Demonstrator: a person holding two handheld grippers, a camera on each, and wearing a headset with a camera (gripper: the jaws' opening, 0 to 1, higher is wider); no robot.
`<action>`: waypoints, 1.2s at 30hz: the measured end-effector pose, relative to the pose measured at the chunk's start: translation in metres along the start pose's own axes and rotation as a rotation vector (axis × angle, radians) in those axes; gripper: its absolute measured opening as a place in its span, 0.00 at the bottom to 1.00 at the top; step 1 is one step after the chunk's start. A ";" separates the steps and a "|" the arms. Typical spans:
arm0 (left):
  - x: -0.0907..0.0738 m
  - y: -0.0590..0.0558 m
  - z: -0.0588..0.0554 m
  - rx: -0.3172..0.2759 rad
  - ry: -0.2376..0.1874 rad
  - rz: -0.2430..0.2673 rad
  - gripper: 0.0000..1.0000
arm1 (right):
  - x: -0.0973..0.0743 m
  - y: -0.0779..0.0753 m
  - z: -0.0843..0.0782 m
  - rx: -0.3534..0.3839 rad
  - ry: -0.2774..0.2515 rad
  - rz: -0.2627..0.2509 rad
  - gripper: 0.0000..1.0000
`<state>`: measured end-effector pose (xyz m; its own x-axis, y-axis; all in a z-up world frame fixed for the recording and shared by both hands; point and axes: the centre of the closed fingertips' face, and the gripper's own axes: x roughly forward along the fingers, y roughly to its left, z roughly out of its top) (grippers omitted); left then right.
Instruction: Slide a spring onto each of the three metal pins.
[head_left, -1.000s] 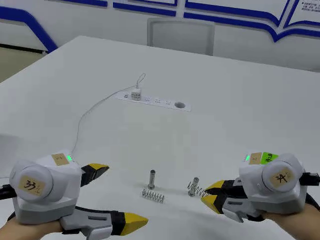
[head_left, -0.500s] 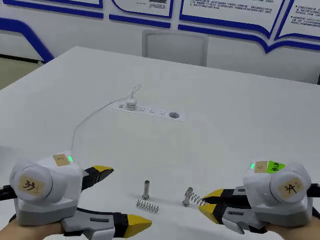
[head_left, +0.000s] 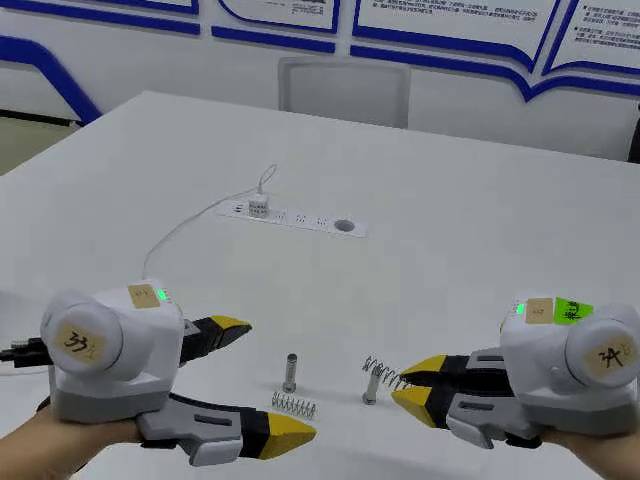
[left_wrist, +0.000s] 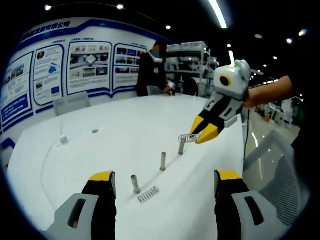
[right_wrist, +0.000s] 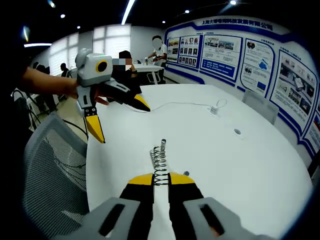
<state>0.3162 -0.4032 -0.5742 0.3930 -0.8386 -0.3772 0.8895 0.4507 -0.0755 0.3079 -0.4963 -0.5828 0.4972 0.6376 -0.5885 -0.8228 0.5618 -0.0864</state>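
- White table (head_left: 450, 250): the work sits toward its near edge.
- Left gripper (head_left: 260, 378): near left, jaws spread wide and holding nothing.
- Right gripper (head_left: 415, 388): near right, jaws pinching one end of a spring (head_left: 384, 371). It is a thin silver coil, long axis roughly level, free end pointing left at the top of the right pin (head_left: 369, 388).
- Loose spring (head_left: 294, 405): lies flat, just near of an upright pin (head_left: 291, 372).

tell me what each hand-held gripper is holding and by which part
The right hand-held gripper pinches a spring by its near end; the spring's far end reaches a metal pin. The left hand-held gripper is open and holds nothing.
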 end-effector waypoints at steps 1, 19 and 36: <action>0.002 -0.002 0.001 0.010 0.002 -0.013 0.80 | -0.001 0.001 0.000 -0.009 -0.001 0.000 0.11; 0.026 -0.043 0.002 0.061 0.036 -0.153 0.70 | -0.007 0.025 0.004 -0.182 0.015 0.060 0.11; 0.027 -0.055 0.005 0.126 0.036 -0.211 0.51 | 0.002 0.044 0.010 -0.305 0.033 0.114 0.11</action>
<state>0.2793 -0.4520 -0.5757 0.1889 -0.8978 -0.3977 0.9739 0.2231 -0.0408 0.2756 -0.4655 -0.5796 0.3921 0.6674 -0.6332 -0.9197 0.3010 -0.2523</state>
